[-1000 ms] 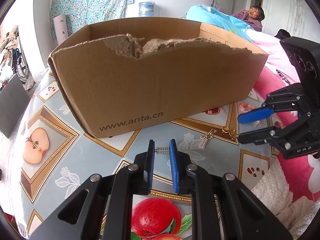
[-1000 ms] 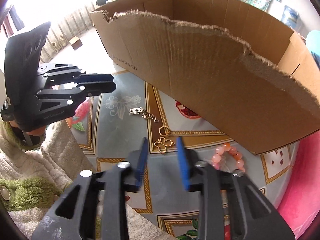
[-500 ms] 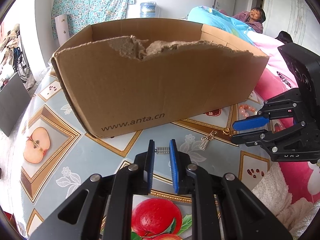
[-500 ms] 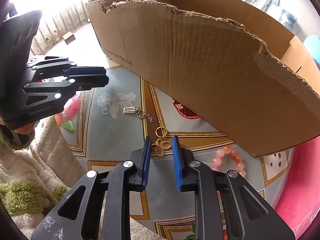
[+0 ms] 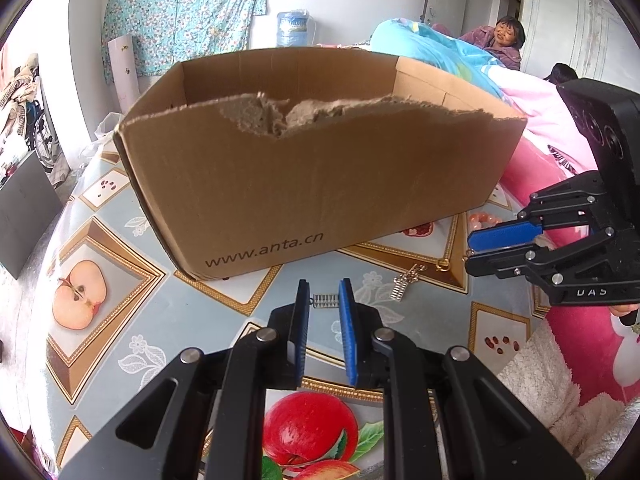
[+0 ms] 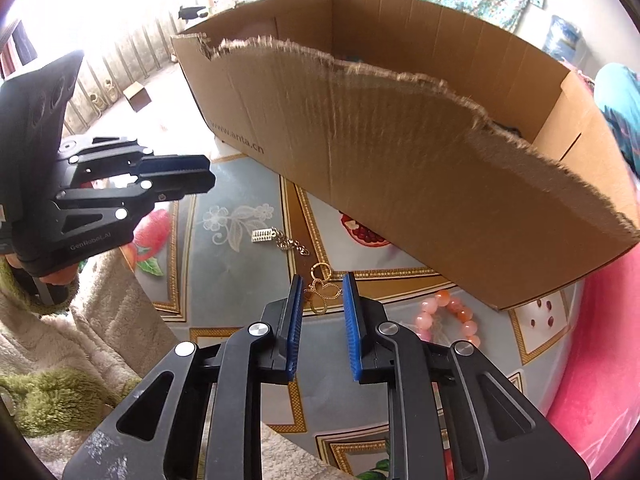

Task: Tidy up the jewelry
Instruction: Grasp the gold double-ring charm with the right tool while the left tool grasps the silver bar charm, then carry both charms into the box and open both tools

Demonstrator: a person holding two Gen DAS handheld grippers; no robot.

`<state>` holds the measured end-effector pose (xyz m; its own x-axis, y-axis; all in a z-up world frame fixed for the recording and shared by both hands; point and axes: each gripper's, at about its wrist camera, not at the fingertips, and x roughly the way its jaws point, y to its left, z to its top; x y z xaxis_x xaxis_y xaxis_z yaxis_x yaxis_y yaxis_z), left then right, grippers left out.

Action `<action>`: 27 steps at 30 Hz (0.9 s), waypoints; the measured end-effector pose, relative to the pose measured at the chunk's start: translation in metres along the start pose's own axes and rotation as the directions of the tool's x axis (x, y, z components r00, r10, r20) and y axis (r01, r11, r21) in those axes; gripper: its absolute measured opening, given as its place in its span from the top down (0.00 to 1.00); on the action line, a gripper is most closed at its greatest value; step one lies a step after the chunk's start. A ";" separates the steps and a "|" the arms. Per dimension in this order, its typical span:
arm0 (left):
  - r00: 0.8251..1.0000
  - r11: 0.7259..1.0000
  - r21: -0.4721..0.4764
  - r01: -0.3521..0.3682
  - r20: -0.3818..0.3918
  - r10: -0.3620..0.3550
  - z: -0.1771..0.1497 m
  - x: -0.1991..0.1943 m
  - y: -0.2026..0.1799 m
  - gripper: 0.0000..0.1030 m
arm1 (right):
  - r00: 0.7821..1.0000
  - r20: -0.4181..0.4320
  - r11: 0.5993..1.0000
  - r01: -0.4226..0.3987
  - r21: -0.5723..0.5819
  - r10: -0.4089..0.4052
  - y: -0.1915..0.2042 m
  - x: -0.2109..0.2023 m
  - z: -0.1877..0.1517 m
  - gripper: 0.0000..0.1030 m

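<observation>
Jewelry lies scattered on a fruit-patterned worktop [image 5: 120,320] in front of a torn cardboard box [image 5: 320,184]. Seen from the left wrist, the left tongs [image 5: 324,300] stand parted and hold nothing, their blue pads framing a small silver comb-shaped charm [image 5: 325,301] that lies straight ahead between the tips, its long axis crosswise to the fingers; a second silver charm [image 5: 404,284] rests just to the right, nearer the right tongs [image 5: 472,250], which hang above the cloth. Seen from the right wrist, the right tongs [image 6: 322,284] are likewise parted and empty, with a gold butterfly pendant [image 6: 322,294] and its ring directly between the tips, a pink bead bracelet [image 6: 448,314] off to the right by the box wall, and the left tongs [image 6: 200,178] hovering well left. Each tool appears lined up on its own piece, so closing looks like the next call.
</observation>
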<state>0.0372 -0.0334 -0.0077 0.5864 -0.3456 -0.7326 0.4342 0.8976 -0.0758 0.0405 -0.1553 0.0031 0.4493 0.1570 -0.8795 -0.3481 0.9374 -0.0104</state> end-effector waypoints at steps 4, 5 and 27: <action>0.999 0.999 0.006 0.031 0.037 -0.031 0.006 -0.020 -0.001 0.86 | 0.995 0.080 0.998 -0.063 0.012 0.062 0.002 -0.031 0.007 0.83; 0.998 0.999 0.007 0.045 0.054 -0.045 0.009 -0.029 -0.001 0.86 | 0.991 0.110 0.997 -0.081 0.012 0.079 0.002 -0.041 0.010 0.83; 0.948 0.992 0.016 0.124 -0.297 -0.113 0.159 0.059 0.038 0.86 | 0.911 -0.190 0.901 -0.295 0.317 0.365 -0.087 0.062 0.189 0.83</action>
<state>0.1970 -0.0632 0.0533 0.3034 -0.3481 -0.8870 0.5145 0.8433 -0.1550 0.2545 -0.1686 0.0393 0.1262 0.4268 -0.8955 -0.1855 0.8970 0.4013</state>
